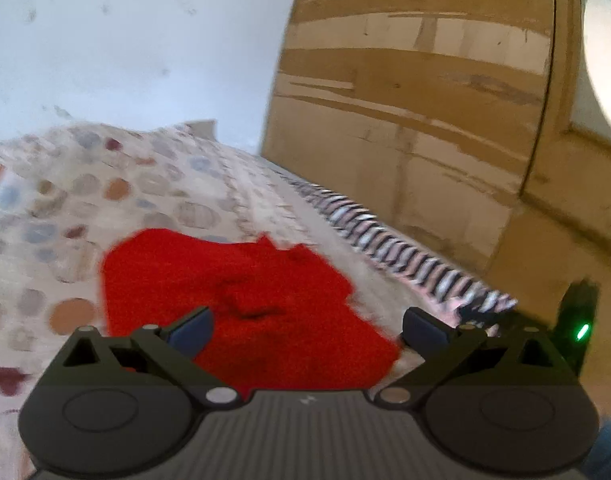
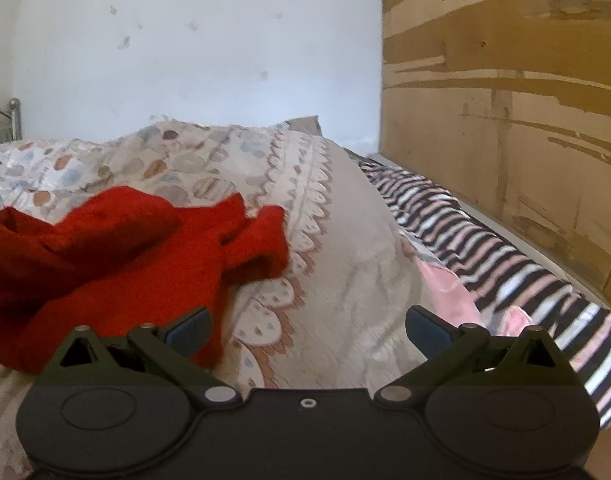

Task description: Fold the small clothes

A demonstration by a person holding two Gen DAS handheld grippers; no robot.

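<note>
- Claws first: left gripper (image 1: pixel 307 330) has its jaws spread wide with nothing pinched between them; the red garment (image 1: pixel 241 304) lies on the bedspread just beyond and below its blue fingertips (image 1: pixel 191 330), not touched by them.
- Right gripper (image 2: pixel 307 330) also stands wide open and holds nothing; between its fingers there is only bare bedspread (image 2: pixel 345 240).
- Red garment seen from the right wrist view (image 2: pixel 105 256): a crumpled, lumpy knit heap to the left of the right gripper, one sleeve-like end reaching towards the middle of the bed.
- Bedspread, cream with dots and a scalloped border, spreads flat all around the red garment and gives open room on the garment's near and far sides.
- Striped black, white and pink cloth (image 2: pixel 505 264) runs along the bed's edge, well to the right of the red garment, with a pink piece (image 2: pixel 449 292) beside it.
- Brown wooden panel (image 2: pixel 505 120), scuffed, rises right behind the striped cloth and closes off that side.
- White wall (image 2: pixel 185 60) stands beyond the red garment, at the bed's far edge.
- Metal bed frame (image 2: pixel 9 120) shows at the far left, away from the garment.
</note>
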